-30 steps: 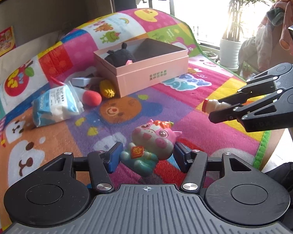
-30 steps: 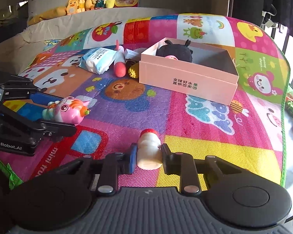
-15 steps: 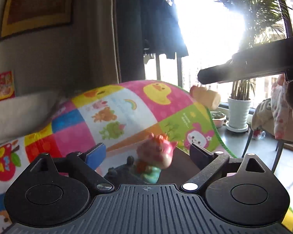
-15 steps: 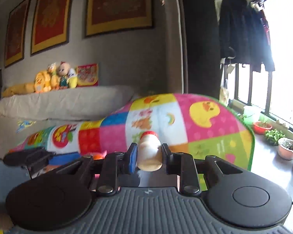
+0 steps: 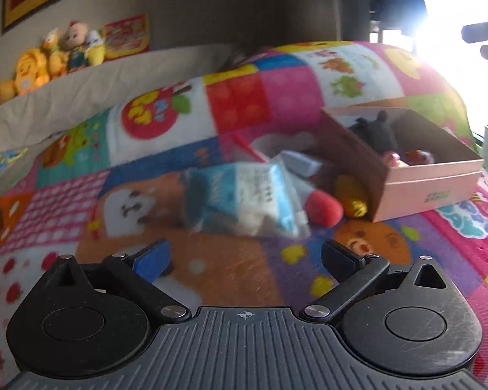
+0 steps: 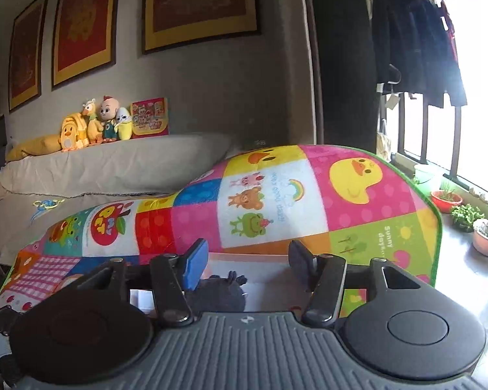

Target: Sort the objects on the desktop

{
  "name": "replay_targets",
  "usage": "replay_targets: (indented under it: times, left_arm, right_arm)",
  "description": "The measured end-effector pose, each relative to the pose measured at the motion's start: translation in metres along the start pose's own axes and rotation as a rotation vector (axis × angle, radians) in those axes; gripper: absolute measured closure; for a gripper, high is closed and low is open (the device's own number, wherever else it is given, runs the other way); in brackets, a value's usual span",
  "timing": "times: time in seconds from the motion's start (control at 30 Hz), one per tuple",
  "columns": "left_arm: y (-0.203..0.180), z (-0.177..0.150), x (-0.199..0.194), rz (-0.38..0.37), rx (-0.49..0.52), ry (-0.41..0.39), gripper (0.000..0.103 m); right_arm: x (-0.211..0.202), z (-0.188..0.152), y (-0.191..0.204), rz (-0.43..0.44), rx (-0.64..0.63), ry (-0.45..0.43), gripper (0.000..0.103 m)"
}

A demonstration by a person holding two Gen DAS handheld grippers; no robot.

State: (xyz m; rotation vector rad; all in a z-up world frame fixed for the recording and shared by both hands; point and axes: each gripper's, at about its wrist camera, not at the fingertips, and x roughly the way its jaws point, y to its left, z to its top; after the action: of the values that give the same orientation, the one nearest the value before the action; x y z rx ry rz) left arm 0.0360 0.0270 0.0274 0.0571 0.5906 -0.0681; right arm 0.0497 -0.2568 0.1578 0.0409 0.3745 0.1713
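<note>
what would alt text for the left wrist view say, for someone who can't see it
The left gripper, its jaws opening with nothing between them, hovers over a colourful play mat. Ahead lie a blue-and-white packet and a red ball beside an open pink box holding a black plush toy.

Bare play mat: open passage ahead of the left gripper, its jaws opening, nothing between. Obstacles farther on: blue-white packet, red ball, pink box at right.
</note>
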Motion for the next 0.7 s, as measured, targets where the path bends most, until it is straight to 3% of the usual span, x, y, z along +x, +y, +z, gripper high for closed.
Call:
replay_targets:
  times: [0.1, 0.23, 0.27, 0.3, 0.37, 0.43, 0.57, 0.7]
  left_arm:
    - [0.022, -0.011, -0.004, -0.002, -0.057, 0.027, 0.001]
    - [0.026, -0.015, -0.018, -0.002, -0.026, -0.008, 0.001]
    - [0.026, -0.015, -0.021, -0.009, -0.023, -0.018, 0.001]
    - [0.027, -0.015, -0.024, -0.019, -0.021, -0.027, 0.001]
    - [0.028, -0.016, -0.029, -0.042, -0.026, -0.039, 0.000]
    - [0.030, -0.018, -0.031, -0.064, -0.040, -0.044, 0.000]
    - [0.030, -0.023, -0.030, -0.093, -0.076, -0.042, 0.000]
    - [0.028, -0.028, -0.025, -0.098, -0.088, -0.020, 0.000]
  right_arm:
    - [0.027, -0.010, 0.041, 0.053, -0.087, 0.085, 0.037]
    - [0.074, -0.034, 0.102, 0.124, -0.193, 0.212, 0.037]
    - [0.087, -0.036, 0.114, 0.156, -0.186, 0.249, 0.039]
    - [0.099, -0.037, 0.125, 0.173, -0.180, 0.276, 0.049]
    - [0.126, -0.035, 0.143, 0.140, -0.190, 0.299, 0.064]
    - [0.158, -0.031, 0.153, 0.112, -0.185, 0.316, 0.068]
    - [0.218, -0.023, 0.159, 0.146, -0.093, 0.404, 0.068]
    - [0.253, -0.032, 0.171, 0.152, -0.082, 0.440, 0.059]
